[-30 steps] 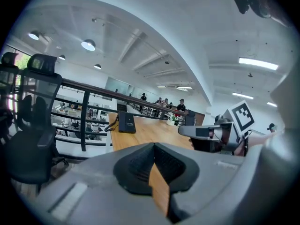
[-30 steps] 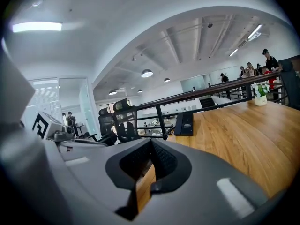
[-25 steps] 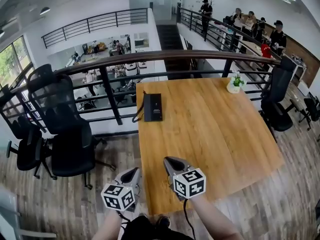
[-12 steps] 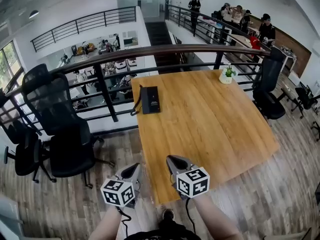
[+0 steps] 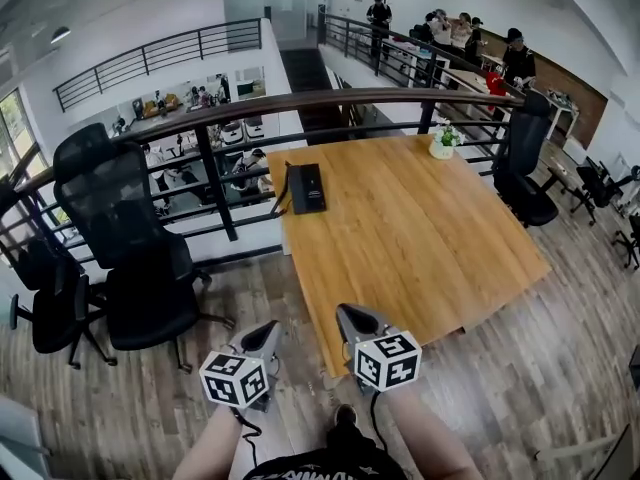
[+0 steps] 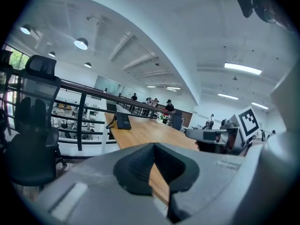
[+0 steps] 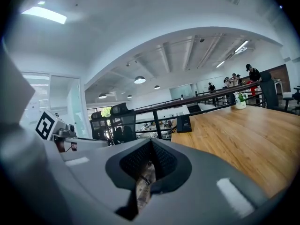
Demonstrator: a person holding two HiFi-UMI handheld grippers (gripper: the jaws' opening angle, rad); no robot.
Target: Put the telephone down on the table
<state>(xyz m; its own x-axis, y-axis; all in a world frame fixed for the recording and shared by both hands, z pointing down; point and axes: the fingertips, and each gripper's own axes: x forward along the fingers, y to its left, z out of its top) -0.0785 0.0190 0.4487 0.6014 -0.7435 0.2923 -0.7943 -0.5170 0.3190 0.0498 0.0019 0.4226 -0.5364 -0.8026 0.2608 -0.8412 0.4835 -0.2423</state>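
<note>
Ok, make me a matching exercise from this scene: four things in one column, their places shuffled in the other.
Things:
1. telephone
2. potted plant
3. tall black chair
4. right gripper

Places:
A. on the floor, left of the table
B. nearest the person, by the table's near corner
C. table's far left corner
D. table's far right corner

Pairs: 1-C, 2-D, 3-A, 4-B

Telephone (image 5: 306, 188): black, rectangular desk set, resting base-down on wooden tabletop (image 5: 420, 238), at far left corner, close to far edge. Dark cord (image 5: 281, 198) leaves its left side, looping over tabletop edge. Nothing touches it.
</note>
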